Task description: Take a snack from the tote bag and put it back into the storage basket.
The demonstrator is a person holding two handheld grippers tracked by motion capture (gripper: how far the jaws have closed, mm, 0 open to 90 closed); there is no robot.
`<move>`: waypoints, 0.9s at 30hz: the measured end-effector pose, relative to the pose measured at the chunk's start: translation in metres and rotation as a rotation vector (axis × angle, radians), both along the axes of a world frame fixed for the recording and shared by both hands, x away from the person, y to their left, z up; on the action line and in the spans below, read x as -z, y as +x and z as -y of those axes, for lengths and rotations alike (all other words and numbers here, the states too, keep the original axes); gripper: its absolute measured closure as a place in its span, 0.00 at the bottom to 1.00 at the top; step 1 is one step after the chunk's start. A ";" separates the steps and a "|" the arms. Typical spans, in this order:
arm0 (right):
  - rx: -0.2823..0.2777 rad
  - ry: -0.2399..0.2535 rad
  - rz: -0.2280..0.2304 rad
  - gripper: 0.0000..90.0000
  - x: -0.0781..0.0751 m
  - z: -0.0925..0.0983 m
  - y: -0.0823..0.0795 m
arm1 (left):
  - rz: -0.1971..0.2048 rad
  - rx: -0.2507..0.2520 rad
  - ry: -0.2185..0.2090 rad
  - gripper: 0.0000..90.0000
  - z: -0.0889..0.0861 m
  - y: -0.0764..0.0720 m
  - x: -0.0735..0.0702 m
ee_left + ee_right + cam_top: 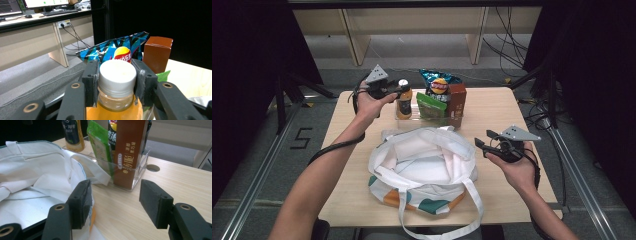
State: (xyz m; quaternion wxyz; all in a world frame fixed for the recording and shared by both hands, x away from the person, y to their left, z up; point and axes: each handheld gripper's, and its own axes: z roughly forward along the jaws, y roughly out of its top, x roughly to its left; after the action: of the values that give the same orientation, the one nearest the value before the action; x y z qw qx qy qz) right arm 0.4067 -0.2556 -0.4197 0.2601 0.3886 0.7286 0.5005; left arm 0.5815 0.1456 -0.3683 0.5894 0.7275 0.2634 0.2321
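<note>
Orange juice bottle (403,102): we see it upright at the left end of the clear tray (457,121), its white cap (117,74) clamped by the left gripper (396,91). We see the right gripper (484,142), jaws apart and empty, beside the tote bag (424,170).

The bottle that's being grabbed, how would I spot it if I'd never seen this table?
Find the wooden table with a white tote bag lying open on it; behind the bag stands a clear tray of snacks. At that tray's left end is the bottle, orange drink under a white cap, with the left gripper clamped on its neck. Its neighbours, a blue chip bag, a green packet and a brown box, are packets.
</note>
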 end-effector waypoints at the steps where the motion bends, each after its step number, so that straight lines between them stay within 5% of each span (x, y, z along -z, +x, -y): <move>1: 0.008 0.008 -0.007 0.48 0.000 -0.001 -0.001 | -0.002 -0.001 0.000 0.65 0.000 0.000 0.000; 8: -0.002 0.011 -0.039 0.48 0.000 -0.001 -0.002 | -0.009 -0.007 0.002 0.65 -0.002 0.001 0.003; 27: -0.002 -0.002 -0.038 0.48 0.000 -0.001 -0.002 | -0.038 -0.036 -0.029 0.65 -0.003 0.000 0.014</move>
State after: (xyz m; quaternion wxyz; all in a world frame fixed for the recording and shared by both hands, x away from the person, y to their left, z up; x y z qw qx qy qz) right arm 0.4048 -0.2548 -0.4197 0.2459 0.3970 0.7343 0.4927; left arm 0.5819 0.1484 -0.3820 0.5904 0.7183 0.2910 0.2252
